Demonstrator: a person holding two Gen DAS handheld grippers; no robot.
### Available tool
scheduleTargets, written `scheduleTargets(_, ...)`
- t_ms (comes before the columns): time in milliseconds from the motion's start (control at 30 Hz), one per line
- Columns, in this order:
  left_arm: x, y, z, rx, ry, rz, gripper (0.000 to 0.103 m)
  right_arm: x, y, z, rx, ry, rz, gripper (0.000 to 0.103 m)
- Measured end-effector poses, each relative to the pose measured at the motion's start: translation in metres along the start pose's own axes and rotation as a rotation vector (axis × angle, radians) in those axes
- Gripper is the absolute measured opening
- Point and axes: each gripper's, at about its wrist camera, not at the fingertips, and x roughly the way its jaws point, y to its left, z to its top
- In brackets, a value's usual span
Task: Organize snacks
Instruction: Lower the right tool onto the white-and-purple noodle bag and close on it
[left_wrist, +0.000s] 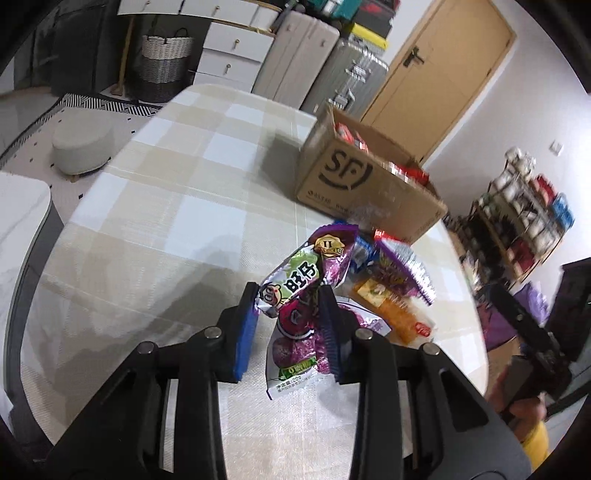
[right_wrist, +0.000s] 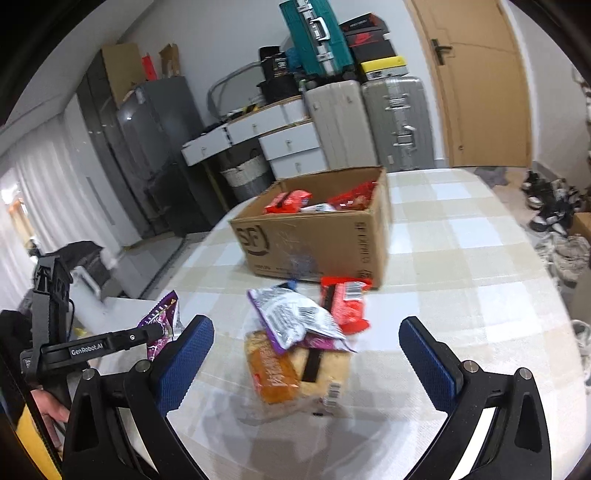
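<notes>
Left gripper (left_wrist: 288, 295) clamps a light, crinkly purple snack packet (left_wrist: 295, 291) mid-body; right gripper (right_wrist: 306, 332) stands wide, empty.

Silver suitcase (right_wrist: 397, 122); wooden door (right_wrist: 480, 85)

Black claw (right_wrist: 306, 339) frames, blue ribbed pads (right_wrist: 186, 360), silver screws.

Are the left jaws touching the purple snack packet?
Touching. The left wrist view shows the left gripper with both blue pads pressed on the purple packet.
</notes>
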Motion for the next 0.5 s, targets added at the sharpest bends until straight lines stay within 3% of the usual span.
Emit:
scheduleTargets(167,-0.017,0.015,0.004,-0.039,-0.015,-0.037,0.029,0.028,0.002,0.009,0.005,0.041,0.057,0.102)
scheduleTargets(433,-0.028,0.019,0.005,-0.057,-0.017,-0.082,0.029,0.091,0.027,0.01,-0.116,0.172,-0.014,0.102)
scheduleTargets(500,-0.028,0.018,0.005,-0.06,-0.013,-0.091,0.029,0.101,0.029,0.009,-0.126,0.19,-0.011,0.098)
